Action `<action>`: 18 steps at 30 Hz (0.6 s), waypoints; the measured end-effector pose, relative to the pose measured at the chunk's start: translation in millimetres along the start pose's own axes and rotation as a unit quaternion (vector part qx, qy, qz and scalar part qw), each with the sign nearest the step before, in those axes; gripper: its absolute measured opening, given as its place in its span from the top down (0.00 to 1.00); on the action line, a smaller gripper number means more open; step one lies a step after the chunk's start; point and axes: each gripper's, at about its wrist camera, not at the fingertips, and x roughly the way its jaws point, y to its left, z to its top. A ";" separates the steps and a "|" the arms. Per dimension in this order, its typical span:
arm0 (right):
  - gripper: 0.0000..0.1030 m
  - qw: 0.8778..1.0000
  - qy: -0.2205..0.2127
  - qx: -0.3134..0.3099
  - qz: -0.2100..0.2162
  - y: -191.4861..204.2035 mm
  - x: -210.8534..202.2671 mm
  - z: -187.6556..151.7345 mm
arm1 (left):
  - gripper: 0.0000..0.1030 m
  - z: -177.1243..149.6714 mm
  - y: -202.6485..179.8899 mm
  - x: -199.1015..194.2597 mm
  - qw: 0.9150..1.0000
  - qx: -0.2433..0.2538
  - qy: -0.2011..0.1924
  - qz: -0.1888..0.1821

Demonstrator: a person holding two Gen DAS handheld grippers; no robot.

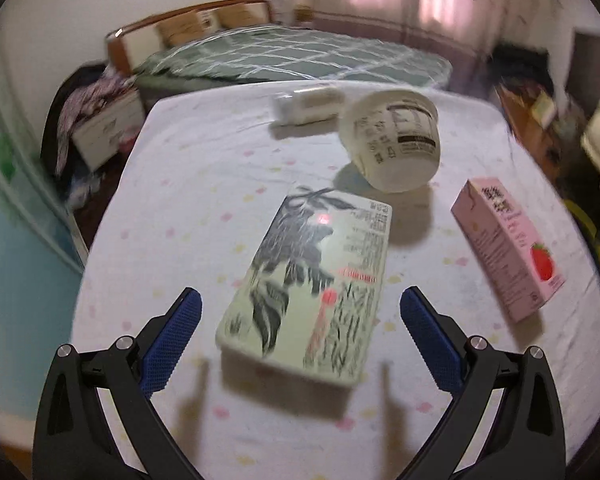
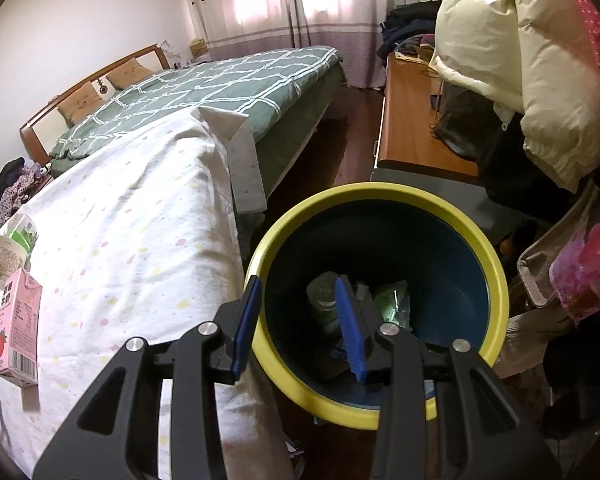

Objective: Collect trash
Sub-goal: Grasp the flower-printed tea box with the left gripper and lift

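Observation:
My left gripper [image 1: 300,292] hangs open over a table with a white dotted cloth [image 1: 204,184]. A flat pale-green box with an ink bamboo print [image 1: 312,276] lies between and beyond the fingers, untouched. Farther off, a white cup [image 1: 392,140] lies on its side, with a pink strawberry carton [image 1: 508,248] and a small white container [image 1: 306,104] nearby. My right gripper [image 2: 296,284] straddles the yellow rim of a blue trash bin [image 2: 380,192]. One finger is outside, one inside, shut on the rim. Green trash [image 2: 324,300] lies in the bin.
The bin stands beside the table's right edge. A bed with a green checked cover [image 2: 220,80] is behind. A wooden desk [image 2: 408,120] and piled coats [image 2: 520,60] crowd the right. The pink carton [image 2: 18,328] and the cup [image 2: 2,256] show at the right wrist view's left edge.

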 end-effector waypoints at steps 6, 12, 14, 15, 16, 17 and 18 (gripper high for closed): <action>0.64 1.000 0.004 -0.001 -0.001 2.1 1.5 0.1 | 0.05 16.8 1.8 24.0 0.999 0.018 0.030 0.005; 0.64 1.000 0.008 -0.003 0.001 2.1 3.4 0.5 | 0.08 20.7 3.3 42.6 0.998 0.017 0.052 -0.015; 0.64 1.000 0.008 -0.004 0.001 2.6 3.2 0.5 | 0.14 23.2 2.7 45.5 0.998 0.020 0.054 -0.017; 0.64 1.000 0.008 -0.004 0.002 3.1 3.1 0.4 | 0.21 24.7 2.2 46.6 0.998 0.021 0.056 -0.019; 0.64 1.000 0.008 -0.004 0.002 3.3 3.2 0.5 | 0.27 26.6 1.1 48.3 0.998 0.022 0.058 -0.022; 0.64 1.000 0.008 -0.004 0.003 3.1 3.4 0.2 | 0.28 27.6 -0.5 50.2 0.997 0.025 0.062 -0.025; 0.64 1.000 0.008 -0.004 0.003 3.0 3.3 0.1 | 0.30 28.4 -1.1 51.5 0.997 0.026 0.063 -0.026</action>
